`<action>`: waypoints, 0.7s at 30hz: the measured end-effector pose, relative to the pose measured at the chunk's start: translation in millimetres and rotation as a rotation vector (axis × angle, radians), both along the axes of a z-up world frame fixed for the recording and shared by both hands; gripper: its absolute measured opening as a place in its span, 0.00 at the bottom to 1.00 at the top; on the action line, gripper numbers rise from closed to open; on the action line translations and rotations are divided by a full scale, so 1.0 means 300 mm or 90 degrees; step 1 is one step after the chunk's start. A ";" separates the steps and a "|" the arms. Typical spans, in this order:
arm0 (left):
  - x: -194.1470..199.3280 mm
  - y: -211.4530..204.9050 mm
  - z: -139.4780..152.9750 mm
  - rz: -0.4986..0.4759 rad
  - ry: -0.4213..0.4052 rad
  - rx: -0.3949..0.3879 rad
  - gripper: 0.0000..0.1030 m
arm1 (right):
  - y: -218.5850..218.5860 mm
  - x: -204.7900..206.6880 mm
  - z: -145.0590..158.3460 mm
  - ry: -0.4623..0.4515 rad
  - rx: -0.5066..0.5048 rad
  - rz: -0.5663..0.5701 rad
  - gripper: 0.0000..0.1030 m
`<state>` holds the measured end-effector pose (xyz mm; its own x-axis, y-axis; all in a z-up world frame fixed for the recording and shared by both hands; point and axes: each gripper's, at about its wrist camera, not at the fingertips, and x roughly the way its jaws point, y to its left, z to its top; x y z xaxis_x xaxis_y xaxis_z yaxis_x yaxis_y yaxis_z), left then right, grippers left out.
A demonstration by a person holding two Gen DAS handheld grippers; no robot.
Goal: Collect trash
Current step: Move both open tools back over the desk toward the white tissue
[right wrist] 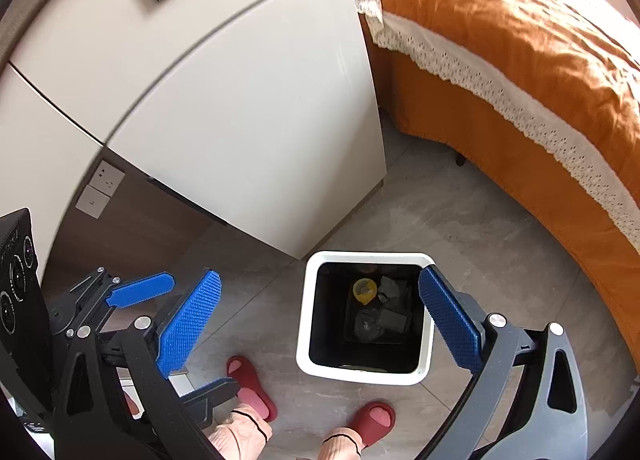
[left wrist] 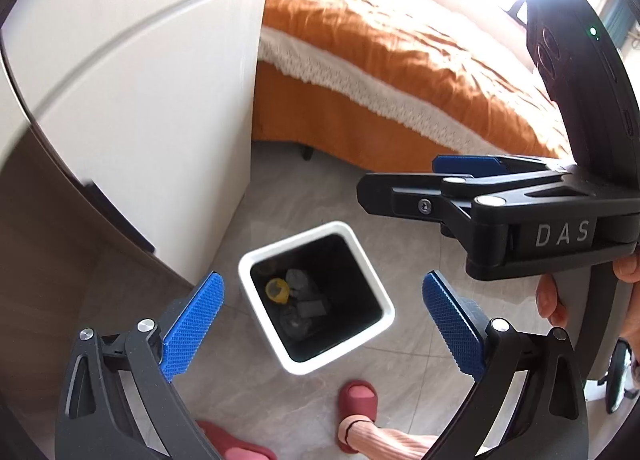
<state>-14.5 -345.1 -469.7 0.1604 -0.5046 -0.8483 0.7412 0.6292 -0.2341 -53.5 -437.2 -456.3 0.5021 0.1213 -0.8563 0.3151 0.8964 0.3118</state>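
Observation:
A white square trash bin [left wrist: 256, 256] with a black inside stands on the tiled floor; it also shows in the right wrist view [right wrist: 306, 300]. In it lie a yellow piece [left wrist: 277, 290] [right wrist: 364, 291] and dark crumpled trash [left wrist: 301, 280] [right wrist: 390, 288]. My left gripper [left wrist: 322, 324] is open and empty, held above the bin. My right gripper [right wrist: 320, 320] is open and empty, also above the bin. The right gripper shows from the side in the left wrist view [left wrist: 400, 187]. The left gripper shows at the lower left of the right wrist view [right wrist: 160, 332].
A white cabinet [left wrist: 152, 107] [right wrist: 240, 107] stands just behind the bin. A bed with an orange cover [left wrist: 400, 43] [right wrist: 520, 39] lies to the right. The person's feet in red slippers [left wrist: 358, 400] [right wrist: 376, 418] stand in front of the bin.

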 end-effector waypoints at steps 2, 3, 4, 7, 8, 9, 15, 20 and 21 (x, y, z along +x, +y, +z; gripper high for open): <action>-0.003 0.013 0.056 0.000 -0.005 -0.011 0.95 | 0.004 -0.012 0.051 -0.009 -0.003 -0.004 0.96; -0.005 0.019 0.075 0.001 -0.009 -0.013 0.95 | 0.009 -0.020 0.086 -0.015 -0.006 -0.005 0.96; -0.009 0.025 0.098 0.001 -0.013 -0.016 0.95 | 0.010 -0.023 0.110 -0.020 -0.007 -0.007 0.96; -0.015 0.047 0.175 0.005 -0.021 -0.029 0.95 | 0.025 -0.037 0.188 -0.036 -0.011 -0.013 0.96; -0.015 0.056 0.201 0.008 -0.021 -0.034 0.95 | 0.033 -0.040 0.212 -0.040 -0.014 -0.015 0.96; -0.014 0.067 0.232 0.010 -0.024 -0.041 0.95 | 0.039 -0.044 0.241 -0.046 -0.017 -0.017 0.96; -0.011 0.118 0.392 0.017 -0.051 -0.060 0.95 | 0.078 -0.056 0.405 -0.085 -0.035 -0.021 0.96; 0.004 0.161 0.518 0.026 -0.073 -0.075 0.95 | 0.128 -0.053 0.524 -0.116 -0.051 -0.008 0.96; 0.005 0.170 0.542 0.028 -0.078 -0.076 0.95 | 0.135 -0.052 0.544 -0.121 -0.056 -0.005 0.96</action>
<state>-12.9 -294.1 -307.2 0.2831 -0.5912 -0.7552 0.7415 0.6343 -0.2186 -69.1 -396.8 -293.2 0.6565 0.0458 -0.7529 0.2645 0.9208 0.2867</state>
